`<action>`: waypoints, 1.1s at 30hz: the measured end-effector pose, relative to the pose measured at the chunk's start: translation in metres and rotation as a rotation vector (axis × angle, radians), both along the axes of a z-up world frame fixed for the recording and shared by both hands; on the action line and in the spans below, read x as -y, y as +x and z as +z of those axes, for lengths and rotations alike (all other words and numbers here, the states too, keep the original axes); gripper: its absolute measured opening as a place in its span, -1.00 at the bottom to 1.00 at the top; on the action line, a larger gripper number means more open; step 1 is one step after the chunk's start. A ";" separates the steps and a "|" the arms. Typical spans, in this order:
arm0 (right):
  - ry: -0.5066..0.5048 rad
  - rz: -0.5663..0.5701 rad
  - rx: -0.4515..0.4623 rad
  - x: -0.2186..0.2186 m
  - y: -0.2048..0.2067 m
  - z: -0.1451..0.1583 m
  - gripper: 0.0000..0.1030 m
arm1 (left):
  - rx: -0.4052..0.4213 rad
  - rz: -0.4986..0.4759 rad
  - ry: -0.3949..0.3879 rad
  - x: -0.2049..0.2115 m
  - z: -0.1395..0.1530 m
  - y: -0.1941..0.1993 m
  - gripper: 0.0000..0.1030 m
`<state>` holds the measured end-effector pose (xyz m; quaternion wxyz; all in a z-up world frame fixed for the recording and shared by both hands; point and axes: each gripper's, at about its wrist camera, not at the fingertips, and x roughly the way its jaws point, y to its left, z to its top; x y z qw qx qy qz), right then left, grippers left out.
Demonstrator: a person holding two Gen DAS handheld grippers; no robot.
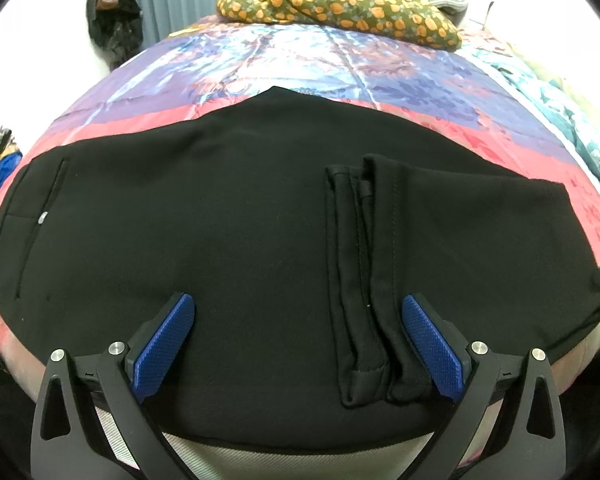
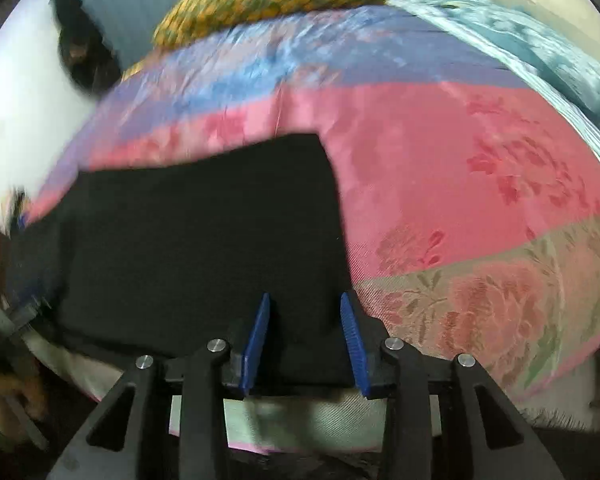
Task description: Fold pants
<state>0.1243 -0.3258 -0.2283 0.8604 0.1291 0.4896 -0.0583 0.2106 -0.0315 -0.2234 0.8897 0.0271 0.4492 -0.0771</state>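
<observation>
Black pants point(image 1: 204, 216) are lying folded across a patterned bedspread point(image 1: 340, 68) while two handheld grippers are hovering over their near edge.

The left gripper point(image 1: 296, 344) is holding its jaws spread wide above the cloth, pinching nothing, with the leg hems point(image 1: 364, 280) lying doubled back on top just inside its right finger. The right gripper point(image 2: 305, 340) is keeping its jaws partly spread over the pants' right end; that view is blurring, and no cloth appears pinched. A spotted pillow point(image 1: 340, 0) is resting at the far end. The risk: a hurried grab may be catching only the top layer, dragging the hems askew and undoing the fold.
</observation>
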 end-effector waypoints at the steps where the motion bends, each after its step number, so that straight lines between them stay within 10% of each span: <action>1: -0.003 -0.003 0.031 -0.002 -0.002 0.008 -0.28 | 0.000 -0.001 -0.001 0.000 0.000 0.000 0.99; 4: -0.050 -0.001 0.114 -0.018 -0.021 0.022 -0.15 | 0.002 0.007 0.000 0.000 -0.001 0.000 0.99; 7: -0.046 0.041 -0.017 -0.032 -0.019 -0.015 0.18 | 0.005 0.011 0.005 0.000 -0.002 -0.001 0.99; 12: -0.080 -0.018 0.152 -0.033 -0.036 0.022 0.18 | -0.010 0.008 -0.062 -0.007 0.009 -0.002 0.98; 16: -0.196 -0.013 0.243 -0.048 -0.050 0.039 0.76 | 0.027 0.026 -0.149 -0.019 0.028 -0.003 0.98; 33: -0.149 0.013 0.218 -0.062 -0.036 0.024 0.76 | -0.049 0.315 -0.190 -0.161 0.033 0.030 0.98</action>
